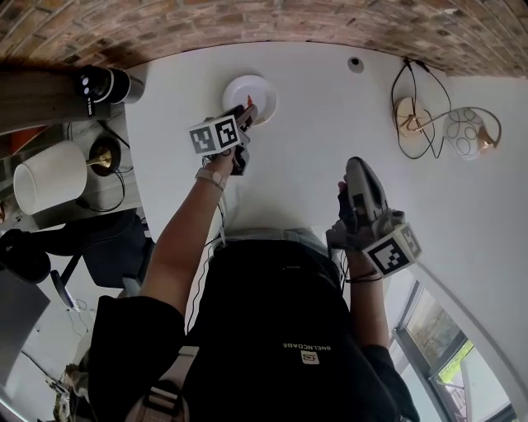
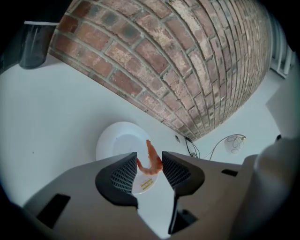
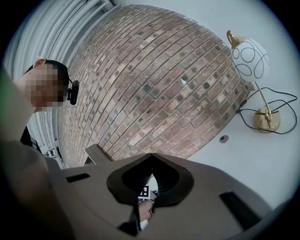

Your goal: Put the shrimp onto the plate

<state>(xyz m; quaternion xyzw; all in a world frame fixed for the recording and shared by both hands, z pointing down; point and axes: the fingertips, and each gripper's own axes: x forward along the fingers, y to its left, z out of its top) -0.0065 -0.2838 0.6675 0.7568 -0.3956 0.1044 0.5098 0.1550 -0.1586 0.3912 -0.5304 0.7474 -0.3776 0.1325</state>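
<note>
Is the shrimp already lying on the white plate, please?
No, the shrimp is clamped between the jaws of the left gripper, held upright and not resting on the white plate.

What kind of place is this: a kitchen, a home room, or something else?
Probably a living room or studio, not a kitchen: a white table stands against a brick wall, a globe lamp sits on it, and a window is beside it.

White table (image 1: pixel 330 157), mostly bare. White plate (image 1: pixel 262 89) on it. Right of the plate: small grey round cap (image 1: pixel 355 63). Farther right: gold-based lamp (image 1: pixel 410 117) with white globe shade, black cable (image 1: pixel 399 82) looped beside it.
</note>
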